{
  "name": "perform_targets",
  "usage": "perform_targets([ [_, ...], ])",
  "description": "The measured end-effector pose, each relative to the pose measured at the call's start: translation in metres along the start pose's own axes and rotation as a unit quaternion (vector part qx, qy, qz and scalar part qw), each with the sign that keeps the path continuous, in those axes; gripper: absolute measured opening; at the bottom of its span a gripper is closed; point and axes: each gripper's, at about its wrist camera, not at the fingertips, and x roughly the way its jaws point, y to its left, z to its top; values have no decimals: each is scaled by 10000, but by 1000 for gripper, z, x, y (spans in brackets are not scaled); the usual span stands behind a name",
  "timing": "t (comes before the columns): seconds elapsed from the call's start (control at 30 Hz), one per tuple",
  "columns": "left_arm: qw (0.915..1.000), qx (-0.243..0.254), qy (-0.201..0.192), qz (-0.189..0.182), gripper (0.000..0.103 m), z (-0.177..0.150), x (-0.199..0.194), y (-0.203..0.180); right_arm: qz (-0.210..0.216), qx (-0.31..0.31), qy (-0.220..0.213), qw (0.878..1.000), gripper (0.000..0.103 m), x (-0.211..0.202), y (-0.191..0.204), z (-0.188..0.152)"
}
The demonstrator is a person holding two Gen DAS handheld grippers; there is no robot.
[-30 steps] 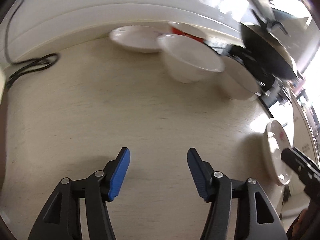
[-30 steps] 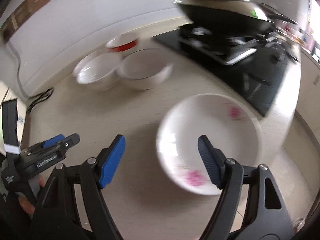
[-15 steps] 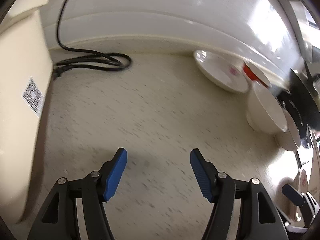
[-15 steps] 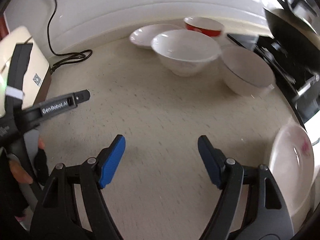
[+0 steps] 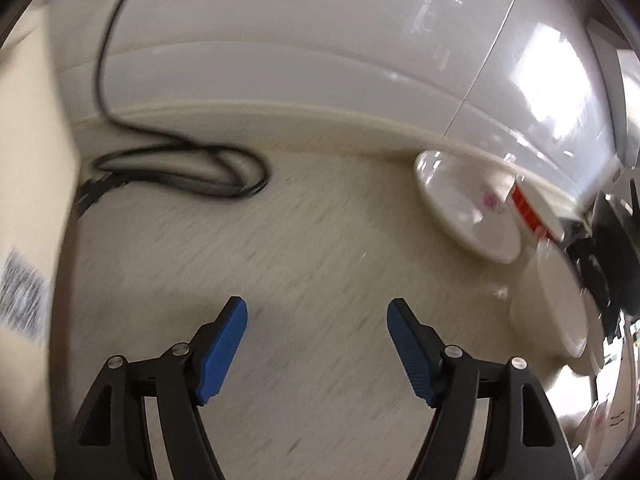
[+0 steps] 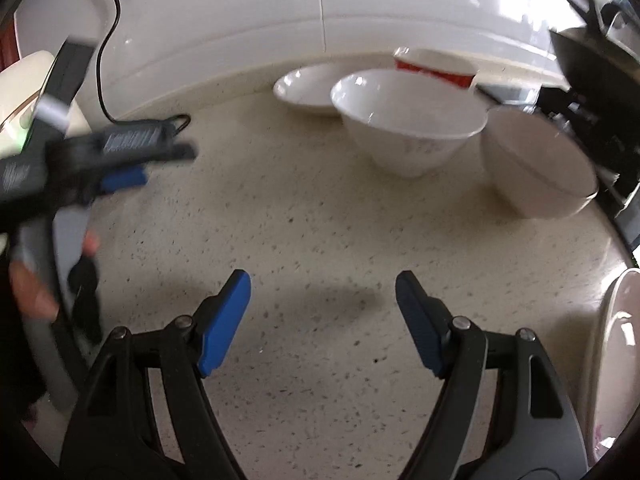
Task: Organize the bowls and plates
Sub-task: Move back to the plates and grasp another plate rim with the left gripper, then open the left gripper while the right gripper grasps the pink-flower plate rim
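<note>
Left gripper [image 5: 316, 344]: jaws spread wide, nothing between the blue pads, held over bare speckled countertop [image 5: 320, 240]. Also seen blurred at the left edge of the right wrist view [image 6: 120, 160], gripped by a hand [image 6: 32, 288].

Right gripper [image 6: 322, 320]: jaws spread wide, empty, over the countertop [image 6: 320, 220].

Dishes, right wrist view:
- Shallow white plate [image 6: 308, 90] near the backsplash.
- White bowl [image 6: 408, 120] just in front of that plate, upright.
- Red-banded bowl [image 6: 436, 66] behind the white bowl, against the wall.
- 2nd white bowl [image 6: 536, 168] to the right, beside the stovetop.
- White plate with pink print [image 6: 620, 344] at the right edge, well apart from the group.

Left wrist view: plate with pink mark [image 5: 468, 208] lies at the right by the backsplash; a black cable [image 5: 180, 172] is coiled at the left rear.
</note>
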Motion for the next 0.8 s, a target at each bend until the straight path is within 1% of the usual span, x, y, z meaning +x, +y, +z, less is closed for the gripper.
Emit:
perform_targets([
  [0.17, 9997, 129, -144, -167, 73, 31, 25, -33, 56, -31, 64, 10000, 78, 3, 2, 1],
  [0.33, 9993, 286, -159, -206, 73, 62, 58, -62, 128, -15, 61, 9999, 81, 3, 1, 0],
  [0.47, 9988, 417, -75, -244, 71, 81, 79, -80, 173, -17, 66, 9998, 83, 3, 2, 0],
  [0.5, 9987, 445, -51, -241, 63, 83, 83, -84, 192, -10, 63, 9998, 83, 3, 1, 0],
  [0.53, 9985, 500, -7, -233, 46, 86, 87, -87, 209, -2, 60, 9998, 83, 3, 1, 0],
  [0.57, 9981, 561, 57, -243, 37, 88, 91, -89, 224, 7, 57, 9997, 83, 2, 1, -1],
  [0.6, 9977, 623, 124, -249, 19, 87, 93, -91, 237, 14, 55, 9997, 84, 2, 1, -1],
  [0.63, 9973, 687, 163, -182, 13, 86, 96, -92, 253, 20, 53, 9997, 84, 2, 0, 0],
  [0.7, 9971, 722, 82, -233, 12, 84, 94, -89, 279, 29, 49, 9996, 85, 2, 0, -1],
  [0.8, 9978, 614, 30, -265, 11, 67, 72, -71, 324, 49, 42, 9995, 85, 2, -2, 0],
])
